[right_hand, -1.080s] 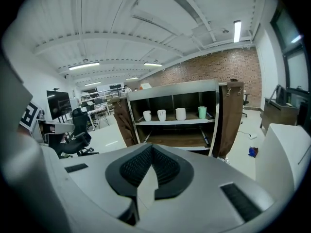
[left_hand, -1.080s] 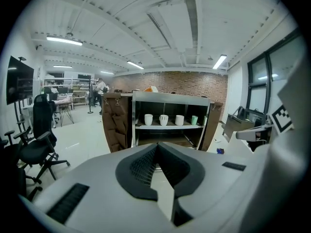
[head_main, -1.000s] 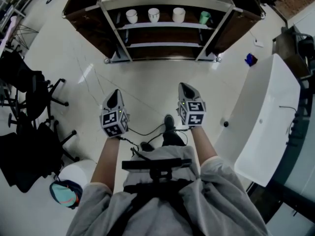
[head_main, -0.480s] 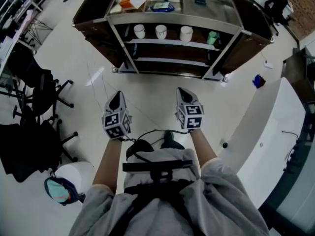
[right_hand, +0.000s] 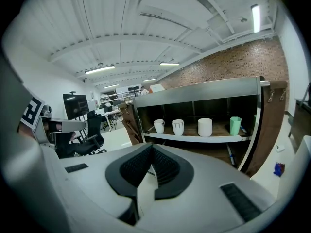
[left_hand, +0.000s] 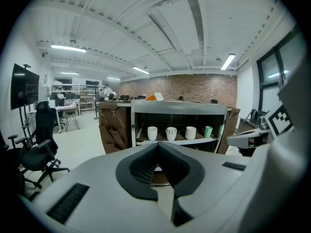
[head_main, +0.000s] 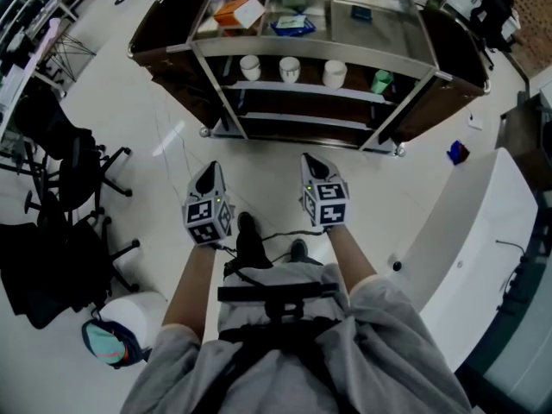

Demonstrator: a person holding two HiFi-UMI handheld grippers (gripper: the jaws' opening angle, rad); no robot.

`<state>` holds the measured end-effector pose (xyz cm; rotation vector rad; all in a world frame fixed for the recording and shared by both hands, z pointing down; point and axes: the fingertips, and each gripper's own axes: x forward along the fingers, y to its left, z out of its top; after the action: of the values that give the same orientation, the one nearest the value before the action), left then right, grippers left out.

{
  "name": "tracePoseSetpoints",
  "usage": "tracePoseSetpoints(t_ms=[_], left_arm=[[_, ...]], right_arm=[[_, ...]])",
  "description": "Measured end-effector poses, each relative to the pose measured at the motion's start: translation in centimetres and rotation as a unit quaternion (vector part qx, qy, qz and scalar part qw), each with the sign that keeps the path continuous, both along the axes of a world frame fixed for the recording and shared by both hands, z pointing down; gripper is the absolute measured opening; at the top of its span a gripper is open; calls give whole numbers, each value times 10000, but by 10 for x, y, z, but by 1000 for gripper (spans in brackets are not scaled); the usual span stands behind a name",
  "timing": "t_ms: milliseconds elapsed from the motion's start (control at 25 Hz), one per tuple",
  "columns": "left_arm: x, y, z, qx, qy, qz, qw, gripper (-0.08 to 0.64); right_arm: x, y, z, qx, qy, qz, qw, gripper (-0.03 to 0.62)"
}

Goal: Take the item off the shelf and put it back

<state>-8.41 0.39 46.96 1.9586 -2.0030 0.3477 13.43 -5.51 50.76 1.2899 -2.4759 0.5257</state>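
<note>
While the person stands on the pale floor facing the shelf unit, both tools are held out in front at roughly equal height, side by side and well apart from each other, short of the unit and touching nothing. The left gripper has its jaws brought together: in the left gripper view the dark ribbed pads meet at their tips and nothing is between them. The right gripper is likewise fully closed and empty, its pads meeting at the tips in the right gripper view. The items in question are on the upper inner shelf of the unit, standing upright in one row: three white cups, namely the left white cup, the middle white cup and the right white cup, then a green cup at the row's right end, set a little apart. None of them is touched by either tool. The unit's top surface carries an orange and white box and a blue packet. Black office chairs stand to the person's left, and a white table lies to the right.
</note>
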Motion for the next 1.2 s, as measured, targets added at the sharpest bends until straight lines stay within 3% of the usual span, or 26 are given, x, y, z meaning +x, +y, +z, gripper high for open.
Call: tracePoseSetpoints(t_ms=[520,680,800,960,1200], left_arm=[[-56,-101,13,-120,33,850,9963,6],[-73,-124,24,-207,51,1113,9936,6],[-83,-136,27,-290,76,1288,9912,6],[-96,-149,39,-389,31,1513,9877,6],[-106,-172,56,-364,168,1331,9903,6]], right_arm=[[-98,-89,6,-193,296,395,9986,11],[-129,-112,14,-222,288,500,9981,52],[-147,-128,26,-174,328,606,9975,124],[-169,-153,44,-23,247,776,9967,281],[-188,-203,79,418,302,917,9945,387]])
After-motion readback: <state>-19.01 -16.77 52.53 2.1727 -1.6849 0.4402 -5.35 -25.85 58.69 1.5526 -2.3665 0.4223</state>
